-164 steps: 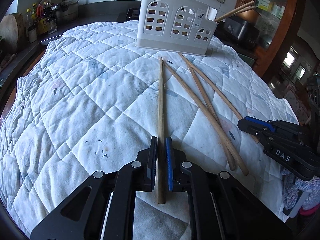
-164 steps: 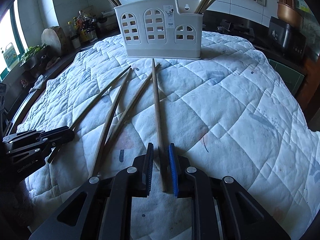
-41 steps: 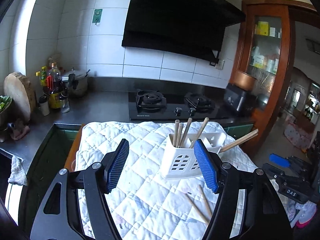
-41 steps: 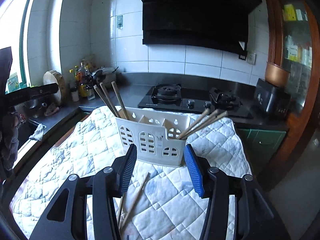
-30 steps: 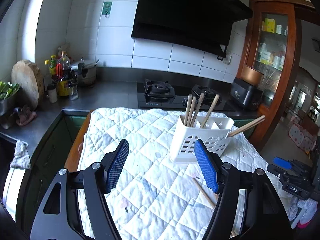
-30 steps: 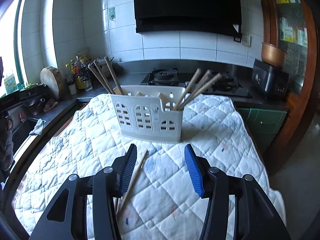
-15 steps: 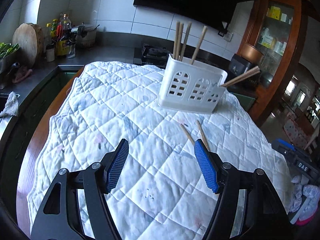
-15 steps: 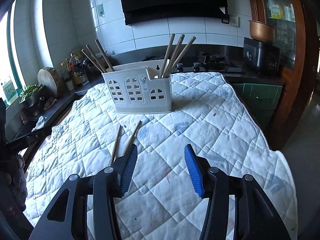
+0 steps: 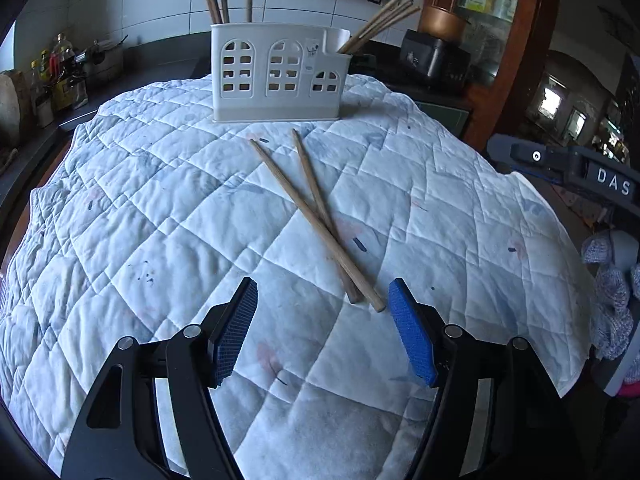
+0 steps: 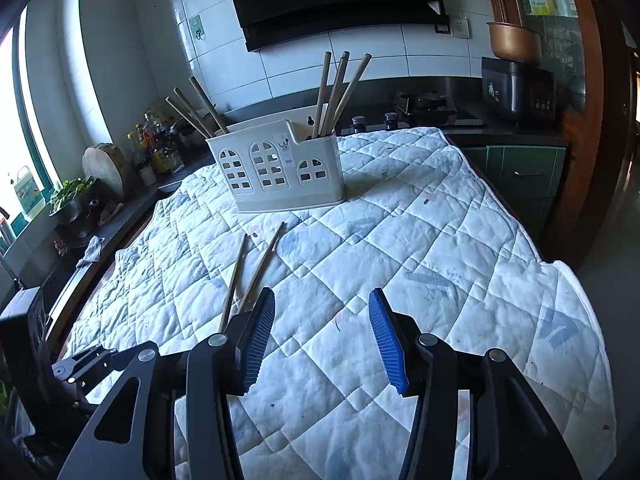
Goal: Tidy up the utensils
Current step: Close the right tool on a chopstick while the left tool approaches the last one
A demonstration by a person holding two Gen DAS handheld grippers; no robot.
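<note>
Both grippers, left gripper (image 9: 322, 330) and right gripper (image 10: 322, 342), wide and empty above stained white quilt (image 9: 160, 216) in tiled kitchen.

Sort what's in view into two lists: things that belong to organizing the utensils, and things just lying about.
Belongs to the job:
- two loose chopsticks crossed on the quilted cloth
- white utensil holder, chopsticks already standing in it
- left gripper and right gripper, both open and empty

Just lying about:
- bottles on the counter
- cutting board
- gas stove
</note>
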